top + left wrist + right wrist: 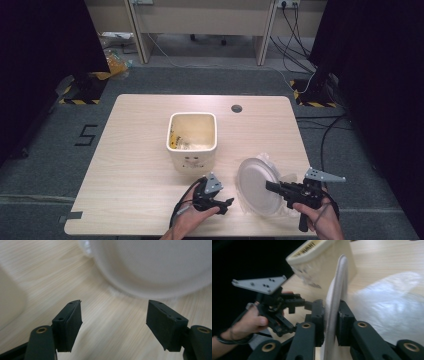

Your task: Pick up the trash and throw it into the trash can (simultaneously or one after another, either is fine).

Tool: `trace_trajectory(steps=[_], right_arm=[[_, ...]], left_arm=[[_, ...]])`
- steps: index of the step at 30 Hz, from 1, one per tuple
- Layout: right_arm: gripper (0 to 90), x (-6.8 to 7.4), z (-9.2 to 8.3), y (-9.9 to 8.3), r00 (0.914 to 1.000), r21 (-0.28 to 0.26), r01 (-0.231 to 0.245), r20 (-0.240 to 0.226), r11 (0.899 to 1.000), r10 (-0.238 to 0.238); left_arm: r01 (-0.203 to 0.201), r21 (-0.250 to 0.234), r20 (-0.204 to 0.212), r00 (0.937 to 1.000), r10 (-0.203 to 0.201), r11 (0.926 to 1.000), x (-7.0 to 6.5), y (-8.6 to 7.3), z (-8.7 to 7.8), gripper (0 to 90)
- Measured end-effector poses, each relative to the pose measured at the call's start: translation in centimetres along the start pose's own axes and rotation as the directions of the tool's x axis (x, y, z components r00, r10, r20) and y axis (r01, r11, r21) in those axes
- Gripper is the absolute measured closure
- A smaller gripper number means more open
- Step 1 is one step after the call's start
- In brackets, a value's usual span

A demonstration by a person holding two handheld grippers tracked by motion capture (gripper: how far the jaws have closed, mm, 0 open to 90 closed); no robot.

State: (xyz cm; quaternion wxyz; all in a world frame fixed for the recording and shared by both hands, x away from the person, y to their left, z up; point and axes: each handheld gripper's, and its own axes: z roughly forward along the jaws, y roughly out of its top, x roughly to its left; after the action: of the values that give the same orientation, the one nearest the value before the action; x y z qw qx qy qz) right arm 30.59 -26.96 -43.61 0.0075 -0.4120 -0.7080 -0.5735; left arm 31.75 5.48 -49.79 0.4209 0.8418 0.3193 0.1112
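High view: the right claw clamps the rim of a round white plastic lid, tilted above the pale wooden worktop, right of the cream square bin. Left gripper view: the left claw stands apart, empty, lid just ahead. Right gripper view: lid edge-on, upright between the pads.
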Motion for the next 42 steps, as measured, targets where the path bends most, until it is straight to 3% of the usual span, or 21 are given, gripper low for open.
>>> trace_trajectory(steps=[1, 2, 9, 14, 19, 23, 29, 42], right_arm=[[82.7, 0.2, 0.3, 0.3, 0.9984, -0.020, -0.023, -0.052, 1.000, 0.022], [82.7, 0.2, 0.3, 0.3, 0.9984, -0.020, -0.023, -0.052, 1.000, 0.022], [83.2, 1.2, 0.4, 1.9, 0.9895, -0.091, -0.030, -0.143, 0.995, 0.017], [83.1, 1.3, 0.3, 3.1, 0.9887, -0.106, -0.036, -0.148, 0.994, 0.020], [83.1, 0.9, 0.5, 3.8, 0.9902, -0.101, -0.039, -0.138, 0.994, 0.025], [83.2, 0.6, 0.7, 4.9, 0.9895, -0.111, -0.053, -0.139, 0.992, 0.037], [83.1, 1.0, 0.6, 7.1, 0.9909, -0.135, -0.026, -0.134, 0.991, 0.008], [83.1, 1.5, 1.6, 11.0, 0.9874, -0.177, -0.017, -0.158, 0.984, -0.011]], left_arm=[[0.009, 0.003, -0.016, 0.9998, -0.009, 1.0000, 0.8, -0.9, -0.9, 28.0], [0.009, 0.003, -0.016, 0.9998, -0.009, 1.0000, 0.8, -0.9, -0.9, 27.8], [0.082, 0.012, -0.077, 0.9938, -0.081, 0.9966, 4.2, -4.2, -3.8, 27.3], [0.085, 0.017, -0.152, 0.9850, -0.081, 0.9962, 5.6, -5.5, -5.2, 25.9], [0.094, 0.019, -0.201, 0.9757, -0.088, 0.9954, 6.9, -6.1, -6.5, 23.1], [0.121, 0.017, -0.216, 0.9697, -0.115, 0.9925, 7.8, -6.7, -6.7, 21.5], [0.137, 0.028, -0.242, 0.9619, -0.126, 0.9902, 8.4, -7.3, -6.6, 19.2], [0.145, 0.024, -0.253, 0.9581, -0.135, 0.9891, 8.6, -7.5, -6.4, 13.1]])
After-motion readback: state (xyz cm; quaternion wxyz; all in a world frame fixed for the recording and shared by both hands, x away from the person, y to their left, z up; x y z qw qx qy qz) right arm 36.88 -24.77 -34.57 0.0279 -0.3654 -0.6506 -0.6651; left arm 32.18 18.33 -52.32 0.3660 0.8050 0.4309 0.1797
